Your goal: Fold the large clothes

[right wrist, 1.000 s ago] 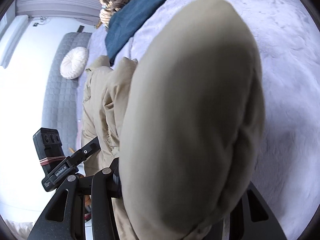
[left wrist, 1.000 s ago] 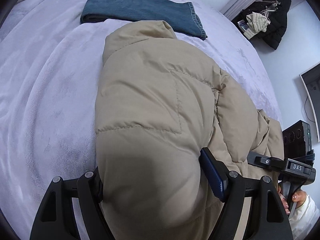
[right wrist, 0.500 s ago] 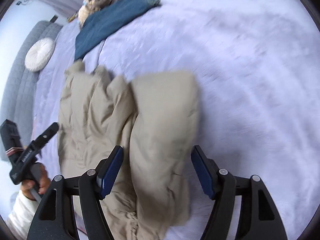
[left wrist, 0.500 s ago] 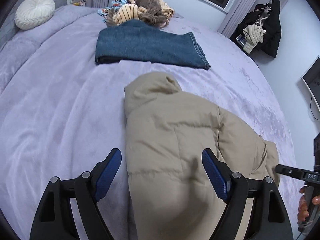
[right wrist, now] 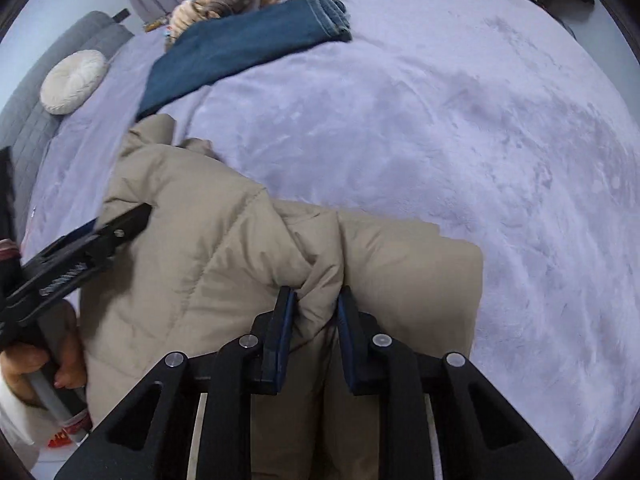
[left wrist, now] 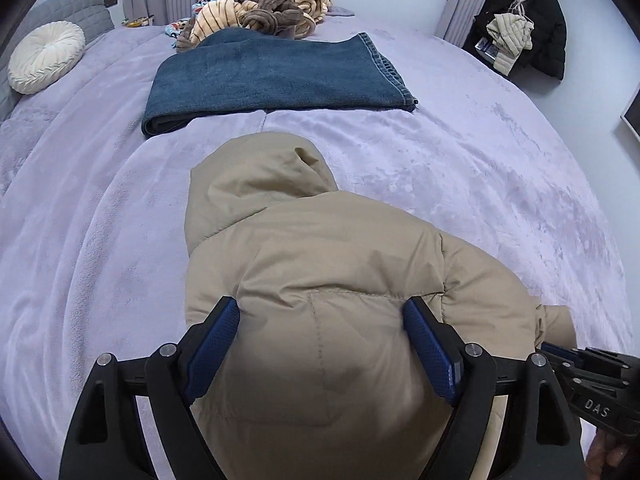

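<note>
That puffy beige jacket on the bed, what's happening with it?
A person is folding the puffy beige hooded jacket on the lilac plush bedspread, using a hand-held gripper in each hand. The right gripper has just closed and now pinches a fold of the jacket near the sleeve. The left gripper stands wide open astride the jacket's padded bulk, not visibly squeezing it. Folded blue jeans lie farther up the bed.
</note>
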`<state>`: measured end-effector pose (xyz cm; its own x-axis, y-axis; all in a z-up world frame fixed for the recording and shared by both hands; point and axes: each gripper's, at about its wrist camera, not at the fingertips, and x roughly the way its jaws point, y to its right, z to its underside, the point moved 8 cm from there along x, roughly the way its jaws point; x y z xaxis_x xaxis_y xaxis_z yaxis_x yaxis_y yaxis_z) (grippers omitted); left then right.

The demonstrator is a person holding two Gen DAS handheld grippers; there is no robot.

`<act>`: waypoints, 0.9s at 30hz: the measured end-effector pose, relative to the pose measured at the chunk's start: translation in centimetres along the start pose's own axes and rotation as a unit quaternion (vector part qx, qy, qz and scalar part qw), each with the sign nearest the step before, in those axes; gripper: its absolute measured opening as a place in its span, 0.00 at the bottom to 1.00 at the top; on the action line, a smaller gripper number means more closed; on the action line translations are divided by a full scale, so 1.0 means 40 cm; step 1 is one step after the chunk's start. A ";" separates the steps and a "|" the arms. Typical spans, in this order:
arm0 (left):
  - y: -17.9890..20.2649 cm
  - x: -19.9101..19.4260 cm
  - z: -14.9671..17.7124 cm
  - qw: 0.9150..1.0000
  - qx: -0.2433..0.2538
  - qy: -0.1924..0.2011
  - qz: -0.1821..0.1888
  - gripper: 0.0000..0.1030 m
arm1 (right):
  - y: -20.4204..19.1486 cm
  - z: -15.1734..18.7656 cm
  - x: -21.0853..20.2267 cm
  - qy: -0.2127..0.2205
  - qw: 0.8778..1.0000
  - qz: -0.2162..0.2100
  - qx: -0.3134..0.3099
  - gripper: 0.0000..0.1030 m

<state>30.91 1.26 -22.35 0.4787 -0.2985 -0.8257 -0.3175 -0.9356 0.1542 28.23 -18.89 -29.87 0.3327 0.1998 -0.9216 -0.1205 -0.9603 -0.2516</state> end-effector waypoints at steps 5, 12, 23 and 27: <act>0.006 0.018 0.006 1.000 0.001 -0.003 -0.010 0.85 | 0.036 -0.006 0.043 -0.006 1.000 -0.012 0.014 0.19; -0.010 0.007 0.018 1.000 0.007 0.001 -0.011 0.85 | -0.007 0.025 -0.081 -0.006 0.999 -0.021 0.029 0.23; -0.048 -0.126 0.053 0.999 0.030 -0.011 -0.019 0.87 | -0.080 0.212 -0.229 -0.005 0.999 -0.043 0.018 0.23; -0.062 -0.194 0.145 0.998 0.044 -0.033 -0.013 0.87 | -0.082 0.257 -0.225 -0.006 0.999 -0.038 0.016 0.23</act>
<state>23.24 6.98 -19.47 0.4327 -0.2591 -0.8635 -0.3787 -0.9215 0.0867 15.99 -15.52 -23.78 0.3307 0.2752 -0.9027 -0.1246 -0.9354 -0.3308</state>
